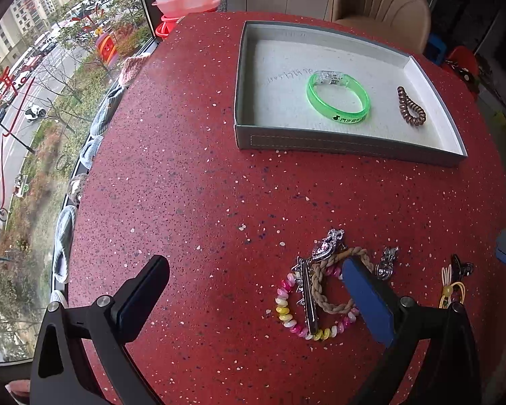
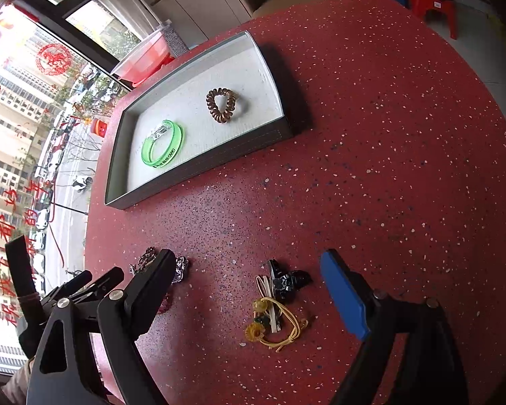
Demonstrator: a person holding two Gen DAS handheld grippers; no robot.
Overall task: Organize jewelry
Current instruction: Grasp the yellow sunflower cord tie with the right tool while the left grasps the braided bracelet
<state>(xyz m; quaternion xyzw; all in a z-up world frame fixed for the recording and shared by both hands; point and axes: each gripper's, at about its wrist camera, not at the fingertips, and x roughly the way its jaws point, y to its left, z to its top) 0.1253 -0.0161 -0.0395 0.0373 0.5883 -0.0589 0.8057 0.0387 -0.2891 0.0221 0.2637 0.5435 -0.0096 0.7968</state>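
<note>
Our left gripper (image 1: pixel 254 281) is spread wide over a pile: one pink-yellow bead bracelet (image 1: pixel 315 307), one rope loop (image 1: pixel 334 281), one silver clip (image 1: pixel 308 298). Our right gripper (image 2: pixel 244 281), jaws apart and empty, frames one black clip (image 2: pixel 286 281) and yellow ties (image 2: pixel 276 329). Farther off, the grey tray (image 1: pixel 347 143) holds one green bangle (image 1: pixel 337 101) and one brown coil (image 1: pixel 411 106).

Grey tray (image 1: pixel 337 141), white-lined, sits on the table at 12 o'clock. Inside: green translucent bangle (image 1: pixel 337 99) lying flat; brown coil hair tie (image 1: pixel 411 106) at its 3 o'clock. Near edge, 6 o'clock: pink-yellow bead bracelet (image 1: pixel 286 314), braided rope loop (image 1: pixel 334 305), silver clip (image 1: pixel 308 298) overlapping. Yellow elastic ties (image 2: pixel 276 324) and black claw clip (image 2: pixel 286 281) lie apart at 4 o'clock.
</note>
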